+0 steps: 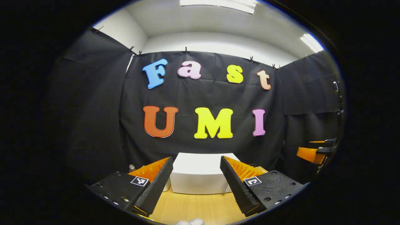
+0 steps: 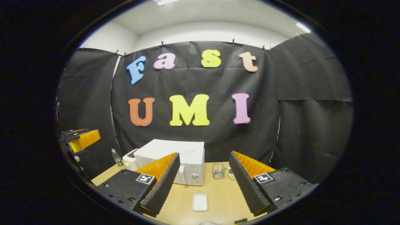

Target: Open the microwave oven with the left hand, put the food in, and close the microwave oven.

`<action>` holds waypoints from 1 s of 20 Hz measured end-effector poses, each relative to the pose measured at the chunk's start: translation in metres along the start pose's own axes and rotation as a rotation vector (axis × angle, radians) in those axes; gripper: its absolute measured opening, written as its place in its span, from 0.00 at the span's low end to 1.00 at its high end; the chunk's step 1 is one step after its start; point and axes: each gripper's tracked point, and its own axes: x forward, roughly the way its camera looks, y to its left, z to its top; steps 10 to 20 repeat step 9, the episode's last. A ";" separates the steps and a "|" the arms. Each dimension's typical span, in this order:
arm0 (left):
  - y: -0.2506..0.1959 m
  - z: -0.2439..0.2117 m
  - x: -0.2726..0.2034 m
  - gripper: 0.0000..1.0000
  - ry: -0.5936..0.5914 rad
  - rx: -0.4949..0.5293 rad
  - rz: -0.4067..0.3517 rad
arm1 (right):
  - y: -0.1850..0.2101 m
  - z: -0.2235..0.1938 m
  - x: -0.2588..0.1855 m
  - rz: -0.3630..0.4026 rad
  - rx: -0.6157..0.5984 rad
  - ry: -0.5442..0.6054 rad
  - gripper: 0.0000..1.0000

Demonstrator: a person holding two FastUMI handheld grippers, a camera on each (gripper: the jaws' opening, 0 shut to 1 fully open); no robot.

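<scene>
The table [image 2: 218, 193], light wood, spreads across the bottom of the right gripper view and carries everything else. On it, toward the back and left of centre, stands the microwave [image 2: 175, 162], a white box with its long axis running across the table, parallel to the back wall. Its front faces the viewer, its door is closed, and its control panel with a round knob sits at the right end of that front. In the left gripper view the same microwave [image 1: 200, 173] appears straight ahead, square-on, between that gripper's fingers.

A smaller white appliance [image 2: 129, 160] stands just beside the microwave's left end, and a clear bottle [image 2: 117, 157] with a green label is upright near it, farther left. To the right of the microwave sits a small wire basket [image 2: 218, 171]. The tray [image 2: 200, 202], white and rectangular, lies flat on the table in front of the microwave, well apart from it, its long axis pointing from the viewer toward the oven; what is in it cannot be told.

The left gripper [image 1: 196, 178] is held level above the near table edge, aimed at the microwave, jaws spread wide and holding nothing. The right gripper [image 2: 203, 182] is held likewise, pointing forward over the tray, jaws wide apart and empty. Each gripper shows as an orange shape at the far side of the other's view.
</scene>
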 end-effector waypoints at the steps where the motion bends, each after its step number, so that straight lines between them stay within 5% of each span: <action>1: -0.002 0.001 0.001 0.95 -0.003 0.007 -0.005 | -0.005 0.000 -0.002 -0.011 0.006 -0.005 0.92; 7: -0.007 -0.004 0.010 0.95 0.011 0.015 -0.025 | -0.016 0.004 0.002 -0.033 0.027 -0.018 0.92; 8: -0.006 -0.007 0.012 0.85 0.019 0.014 -0.024 | -0.014 0.004 0.003 -0.031 0.024 -0.020 0.92; 20: -0.006 -0.008 0.013 0.85 0.023 0.014 -0.022 | -0.014 0.005 0.002 -0.030 0.018 -0.021 0.91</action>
